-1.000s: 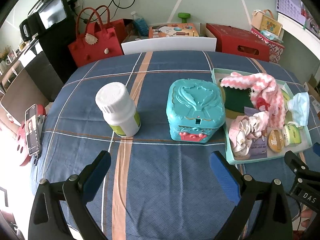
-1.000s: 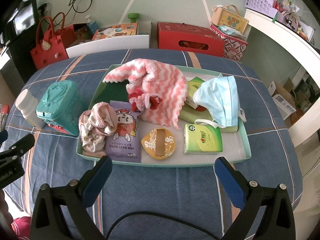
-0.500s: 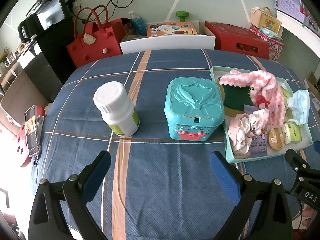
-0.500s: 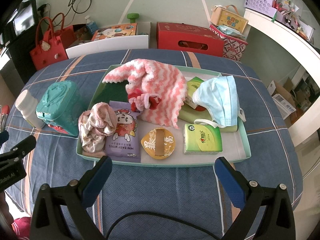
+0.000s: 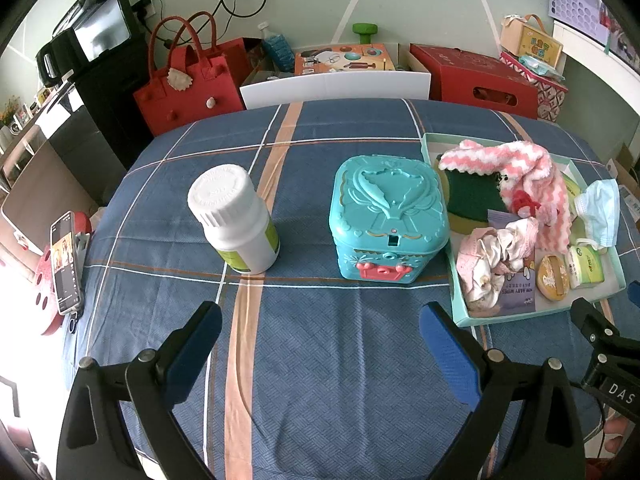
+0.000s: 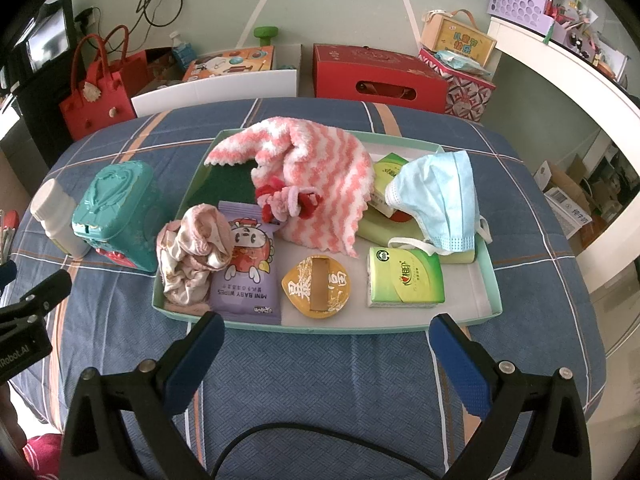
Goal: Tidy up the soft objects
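Observation:
A pale green tray (image 6: 486,276) on the blue checked tablecloth holds a pink-and-white knitted cloth (image 6: 320,168), a red-and-pink scrunchie (image 6: 288,200), a crumpled pink cloth (image 6: 192,252), a blue face mask (image 6: 440,196), baby wipes (image 6: 246,264), a tissue pack (image 6: 404,278) and a round yellow packet (image 6: 318,284). My right gripper (image 6: 324,350) is open and empty, just in front of the tray. My left gripper (image 5: 320,340) is open and empty, in front of a teal box (image 5: 386,216). The tray also shows in the left wrist view (image 5: 458,312).
A white pill bottle (image 5: 234,220) stands left of the teal box. A phone (image 5: 64,260) lies at the table's left edge. Beyond the far edge are a white chair back (image 5: 336,86), a red bag (image 5: 184,84) and a red box (image 6: 376,74).
The left wrist view has drawn back slightly, so the box and bottle sit a little farther away. The right gripper has barely moved. Both grippers stay open.

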Available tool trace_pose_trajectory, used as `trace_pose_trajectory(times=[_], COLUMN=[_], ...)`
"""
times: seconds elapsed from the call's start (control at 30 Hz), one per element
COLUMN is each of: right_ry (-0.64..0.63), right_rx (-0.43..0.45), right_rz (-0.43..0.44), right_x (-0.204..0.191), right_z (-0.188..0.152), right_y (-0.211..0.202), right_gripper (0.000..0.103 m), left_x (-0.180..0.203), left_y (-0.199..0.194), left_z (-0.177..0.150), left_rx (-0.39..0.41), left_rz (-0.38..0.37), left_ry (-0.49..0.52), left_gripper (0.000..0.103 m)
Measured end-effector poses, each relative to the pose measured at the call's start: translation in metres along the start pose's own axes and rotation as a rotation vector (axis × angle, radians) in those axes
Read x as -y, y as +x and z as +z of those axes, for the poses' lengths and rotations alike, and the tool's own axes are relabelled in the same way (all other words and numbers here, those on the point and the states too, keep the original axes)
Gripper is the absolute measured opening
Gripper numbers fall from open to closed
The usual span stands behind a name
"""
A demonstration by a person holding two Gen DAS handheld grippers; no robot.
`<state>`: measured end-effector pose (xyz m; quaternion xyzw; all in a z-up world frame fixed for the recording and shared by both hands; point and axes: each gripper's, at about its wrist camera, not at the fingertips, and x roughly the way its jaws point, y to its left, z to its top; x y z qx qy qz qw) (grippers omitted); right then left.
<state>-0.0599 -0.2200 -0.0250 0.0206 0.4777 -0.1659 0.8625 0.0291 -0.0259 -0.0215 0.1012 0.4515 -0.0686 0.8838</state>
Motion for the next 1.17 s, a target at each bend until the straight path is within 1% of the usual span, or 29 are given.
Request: trace_pose_trajectory(times=[0.83, 1.17], right_ry=[0.001, 0.0], right_rx=[0.0, 0.0], right_rz=[0.001, 0.001], right_x=[0.0007, 0.0011], right_z=[-0.0001, -0.0002], right_y=[0.0006, 0.0007], right_gripper=[0.103, 0.103], left_x=[-0.0013, 0.0011], left_y=[-0.0005, -0.0055], left_z=[0.0005, 0.0011], left_rx=[0.003, 0.017], left_rz=[-0.007, -0.012], left_ry=[0.0, -0.006], left_gripper=[0.099, 0.099])
